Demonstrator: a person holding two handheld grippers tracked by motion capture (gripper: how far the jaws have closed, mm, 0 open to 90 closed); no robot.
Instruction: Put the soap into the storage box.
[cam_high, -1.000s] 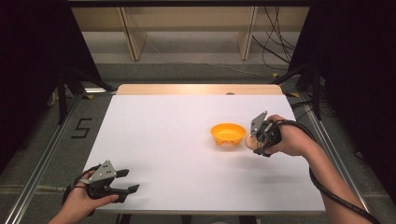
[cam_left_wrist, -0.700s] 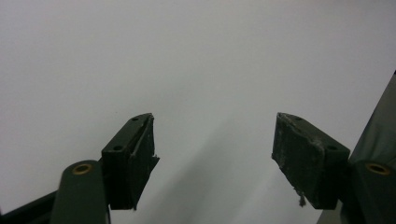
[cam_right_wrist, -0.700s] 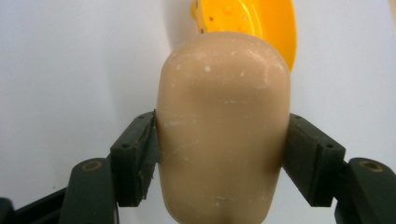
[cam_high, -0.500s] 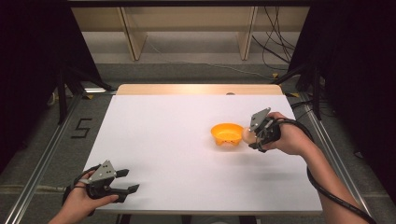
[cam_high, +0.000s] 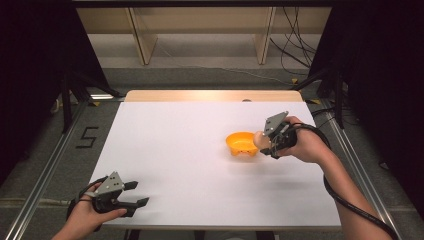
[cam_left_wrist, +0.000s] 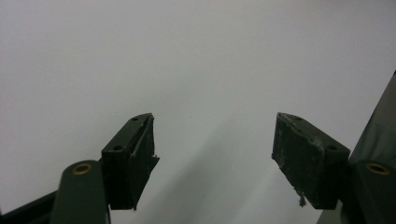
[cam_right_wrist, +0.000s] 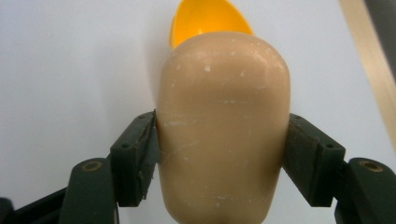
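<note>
An orange bowl (cam_high: 241, 143) sits on the white table (cam_high: 190, 150), right of centre. My right gripper (cam_high: 261, 139) hovers at the bowl's right rim, shut on a tan egg-shaped object (cam_high: 259, 138). In the right gripper view the tan egg (cam_right_wrist: 223, 126) is clamped between both jaws, and the orange bowl (cam_right_wrist: 205, 21) lies just beyond it. My left gripper (cam_high: 139, 194) rests near the table's front left corner, open. Its fingers (cam_left_wrist: 133, 156) stand wide apart over bare white surface.
A wooden strip (cam_high: 212, 95) runs along the table's far edge. Metal rails (cam_high: 45, 175) flank both sides. Shelving legs (cam_high: 137, 35) and cables (cam_high: 295, 45) stand on the floor beyond. A cable (cam_high: 350, 205) trails from my right gripper along the forearm.
My right gripper has moved slightly left with the tan egg, closer over the bowl's right rim. The left gripper has stayed in place.
</note>
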